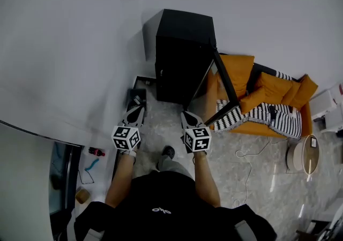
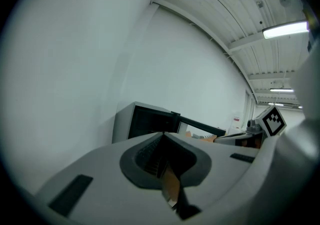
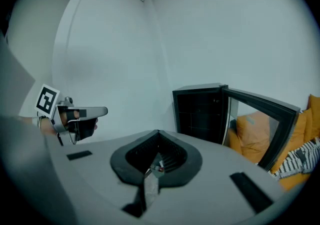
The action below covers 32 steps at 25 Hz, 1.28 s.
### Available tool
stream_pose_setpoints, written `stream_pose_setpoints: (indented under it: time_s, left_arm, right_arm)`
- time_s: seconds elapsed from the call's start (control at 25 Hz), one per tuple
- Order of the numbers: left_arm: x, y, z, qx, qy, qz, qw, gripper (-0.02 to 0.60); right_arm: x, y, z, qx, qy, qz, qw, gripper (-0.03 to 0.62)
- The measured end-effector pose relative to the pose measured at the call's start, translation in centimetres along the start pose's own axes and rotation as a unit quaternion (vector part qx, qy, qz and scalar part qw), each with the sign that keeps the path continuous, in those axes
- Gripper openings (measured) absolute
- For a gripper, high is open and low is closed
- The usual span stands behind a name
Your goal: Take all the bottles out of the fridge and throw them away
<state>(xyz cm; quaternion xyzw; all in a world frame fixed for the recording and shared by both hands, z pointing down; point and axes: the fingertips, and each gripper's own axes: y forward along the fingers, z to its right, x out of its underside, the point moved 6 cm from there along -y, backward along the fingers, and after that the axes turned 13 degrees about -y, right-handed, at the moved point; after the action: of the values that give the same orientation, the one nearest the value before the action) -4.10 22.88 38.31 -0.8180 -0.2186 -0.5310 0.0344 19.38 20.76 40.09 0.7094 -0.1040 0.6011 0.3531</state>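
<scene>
The black fridge stands against the white wall with its glass door swung open to the right. Its inside is dark and I make out no bottles in it. Both grippers are held side by side in front of me and point toward the fridge from a distance. My left gripper is shut with nothing in it, and so is my right gripper. The left gripper view shows the fridge beyond the closed jaws and the right gripper beside them. The right gripper view shows the fridge, its door and the left gripper.
A dark open container sits on the floor at the fridge's left. An orange sofa with a striped throw stands right of the door. A small red bottle lies low at the left. A white cable trails across the tiled floor.
</scene>
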Motion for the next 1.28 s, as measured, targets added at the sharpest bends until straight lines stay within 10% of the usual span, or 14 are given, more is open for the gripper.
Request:
stream_pose_setpoints:
  time_s: [0.64, 1.28]
  left_arm:
    - [4.3, -11.0, 5.6, -0.007, -0.029, 0.007, 0.9995, 0.008]
    - [5.4, -7.1, 13.2, -0.025, -0.005, 0.018, 0.9995, 0.008]
  right_arm:
    - [0.9, -10.5, -5.5, -0.016, -0.041, 0.000, 0.999, 0.008]
    - [3.0, -14.0, 0.6, -0.052, -0.021, 0.020, 0.998, 0.008]
